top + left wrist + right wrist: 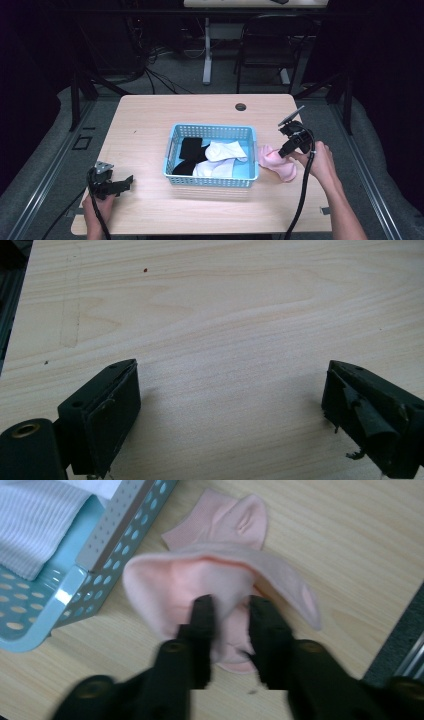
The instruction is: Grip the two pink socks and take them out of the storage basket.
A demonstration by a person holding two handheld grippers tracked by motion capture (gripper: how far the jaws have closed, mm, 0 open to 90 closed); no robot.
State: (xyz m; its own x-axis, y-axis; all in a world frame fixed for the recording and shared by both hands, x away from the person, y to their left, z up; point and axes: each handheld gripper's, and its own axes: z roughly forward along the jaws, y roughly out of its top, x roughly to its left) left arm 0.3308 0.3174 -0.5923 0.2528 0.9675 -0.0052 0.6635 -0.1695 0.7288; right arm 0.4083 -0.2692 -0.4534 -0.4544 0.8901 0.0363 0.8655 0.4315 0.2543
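A pink sock point(277, 165) lies crumpled on the wooden table point(150, 115), just right of a light blue basket point(210, 129). My right gripper point(285, 151) points down at it. In the right gripper view the sock point(200, 580) bulges up in front of the jaws and a fold of it lies in the gap of my right gripper point(231, 602). The jaws stand a little apart and do not pinch the fabric. The basket holds white socks point(222, 150) and black socks point(190, 147). My left gripper point(127, 181) rests open near the table's front left, with bare wood between its jaws point(230, 385).
The basket's corner point(115, 525) sits close to the left of the pink sock, with a white ribbed sock point(35, 520) inside. The table's right edge is near the right hand. A cable hole point(241, 106) marks the far side. A black chair point(270, 40) stands beyond the table.
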